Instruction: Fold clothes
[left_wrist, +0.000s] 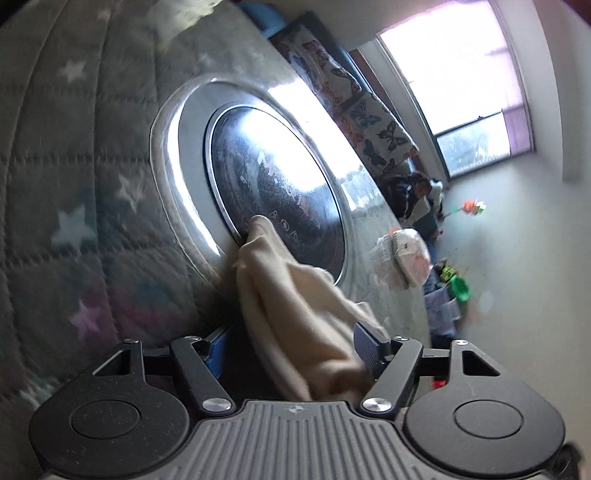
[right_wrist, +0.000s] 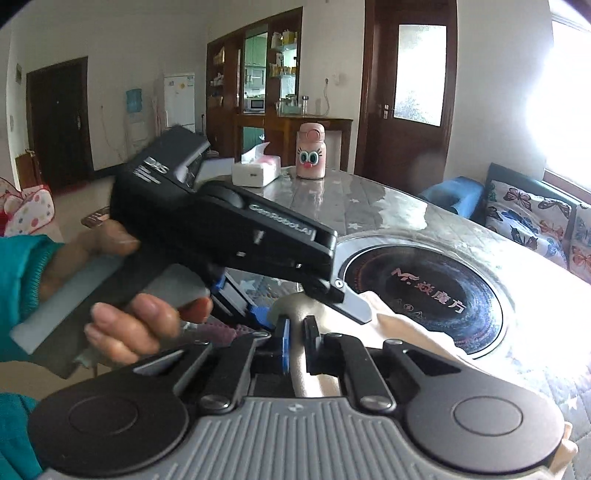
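Both jaws are accounted for: my right gripper (right_wrist: 296, 334) is clamped narrow on a fold of the cream garment (right_wrist: 402, 328), which passes up between its fingers; my left gripper (left_wrist: 291, 347) stands wide, with the same cream garment (left_wrist: 295, 314) draped through the gap and lying against the far finger pad. Whether that left pair actually pinches the cloth I cannot tell. Seen from the right wrist, the left gripper (right_wrist: 332, 291) sits just ahead and slightly left of my right jaws, held by a hand (right_wrist: 133, 325) in a teal sleeve (right_wrist: 18, 273), its tip touching the garment. Ahead of both jaws the cloth's free end reaches the edge of the round black cooktop (right_wrist: 424, 295) set in a steel ring in the quilted star-pattern table cover (right_wrist: 332, 206). Beyond the cooktop the table surface is open; a pink bottle (right_wrist: 311, 151) and a tissue box (right_wrist: 256, 170) stand well apart at the far edge. To the right of my right jaws, butterfly cushions (right_wrist: 528, 218) line the table's rim.
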